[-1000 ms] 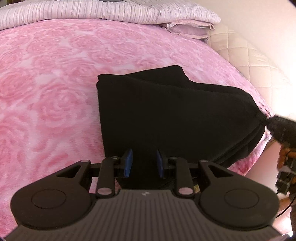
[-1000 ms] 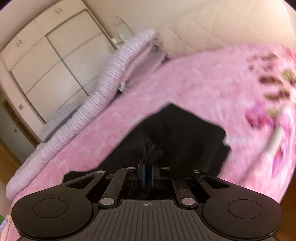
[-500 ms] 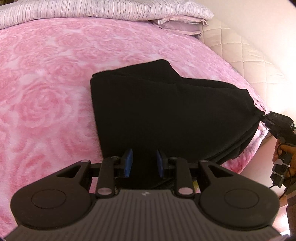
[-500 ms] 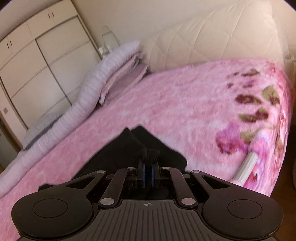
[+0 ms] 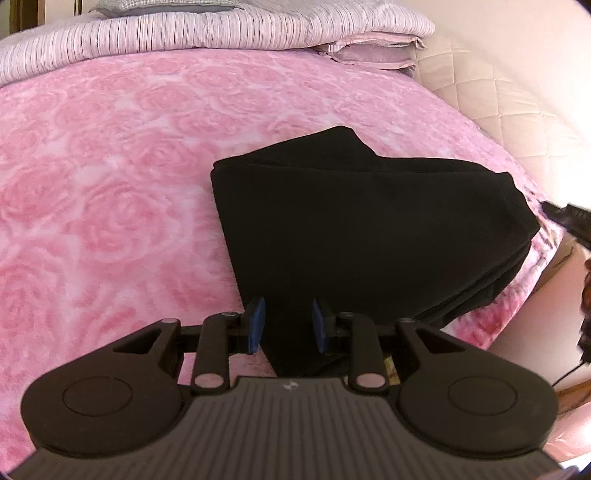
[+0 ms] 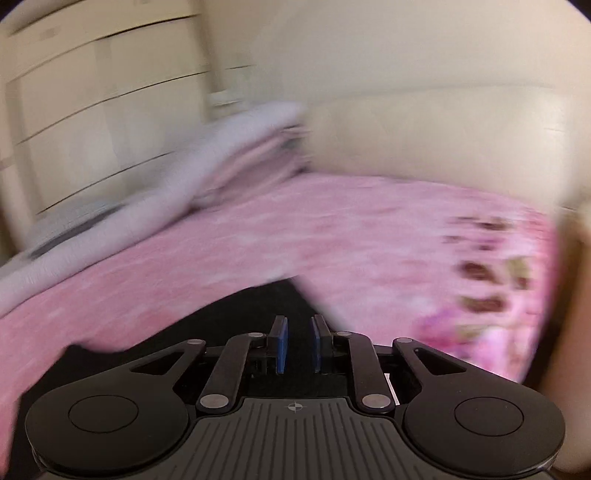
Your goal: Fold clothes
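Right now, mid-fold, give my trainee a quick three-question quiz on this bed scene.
1. True or false: the right gripper is clamped on the black garment.
2. The garment lies on: A) a pink rose-patterned blanket; B) a wooden floor; C) a grey sofa.
3. What is stacked at the far edge of the bed?

Key:
1. False: its jaws have just been opening, nothing between the pads.
2. A.
3. Striped folded bedding.

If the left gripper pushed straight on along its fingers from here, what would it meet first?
Most likely the folded black garment. The left gripper has open jaws angled down over the garment's near edge, and the pink blanket lies beneath it. Depth is unclear.
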A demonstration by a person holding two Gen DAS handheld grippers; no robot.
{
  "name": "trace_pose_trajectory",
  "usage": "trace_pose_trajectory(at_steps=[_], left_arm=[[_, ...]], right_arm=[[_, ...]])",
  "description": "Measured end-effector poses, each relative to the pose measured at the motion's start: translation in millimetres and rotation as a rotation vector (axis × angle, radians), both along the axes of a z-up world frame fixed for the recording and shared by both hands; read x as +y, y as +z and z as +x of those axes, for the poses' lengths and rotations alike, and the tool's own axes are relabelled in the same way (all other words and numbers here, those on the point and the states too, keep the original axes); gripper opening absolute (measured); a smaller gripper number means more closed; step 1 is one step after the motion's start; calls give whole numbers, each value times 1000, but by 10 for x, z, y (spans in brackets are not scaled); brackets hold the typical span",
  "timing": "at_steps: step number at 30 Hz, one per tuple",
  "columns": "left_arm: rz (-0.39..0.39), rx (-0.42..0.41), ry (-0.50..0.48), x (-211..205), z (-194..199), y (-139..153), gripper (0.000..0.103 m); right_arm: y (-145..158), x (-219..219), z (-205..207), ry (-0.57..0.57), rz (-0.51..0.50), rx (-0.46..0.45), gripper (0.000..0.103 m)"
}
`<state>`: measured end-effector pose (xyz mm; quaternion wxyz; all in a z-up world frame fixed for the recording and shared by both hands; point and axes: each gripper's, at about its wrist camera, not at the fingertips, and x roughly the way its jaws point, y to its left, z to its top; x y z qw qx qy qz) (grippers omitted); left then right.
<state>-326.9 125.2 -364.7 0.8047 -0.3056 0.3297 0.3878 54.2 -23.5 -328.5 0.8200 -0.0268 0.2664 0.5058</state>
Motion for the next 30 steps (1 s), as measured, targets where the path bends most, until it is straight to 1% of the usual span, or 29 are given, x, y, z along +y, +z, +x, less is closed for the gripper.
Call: trace_pose_trajectory(at_steps=[2, 4, 5, 7, 10, 16, 17, 19, 22, 26, 29, 30], left_arm=[[-20, 27, 10, 6, 24, -72, 23], [-36, 61, 24, 5, 56, -140, 23], [-37, 62, 32, -3, 55, -136, 23], [-30, 68, 35, -22, 53, -88, 23], [-22, 80, 38, -42, 65, -48, 23], [-12, 114, 43, -99, 101, -97, 24], [-10, 113, 44, -118, 86, -76, 24], [1, 125, 50, -172, 46, -29, 24], [28, 152, 56, -267, -20, 38, 24], [31, 134, 64, -407, -186, 109, 24], [23, 115, 75, -542, -363, 132, 24], [19, 108, 79, -589, -427, 136, 24]], right_arm=[[-177, 109, -137, 100, -66, 8, 17], [-407, 215, -173, 89, -171, 16, 17], [-490, 232, -168, 78, -209, 35, 17], [-445, 142, -195, 59, -170, 49, 17], [-353, 47, -216, 52, -128, 45, 18], [-460, 106, -203, 64, -196, 71, 18], [-410, 99, -246, 56, -209, 58, 18], [-314, 10, -362, 56, -184, 60, 18], [-217, -141, -560, 86, -149, 73, 19], [-132, -290, -897, 137, -147, 58, 21], [-90, -425, -1198, 202, -160, 16, 27], [-73, -473, -1280, 214, -160, -1, 31]])
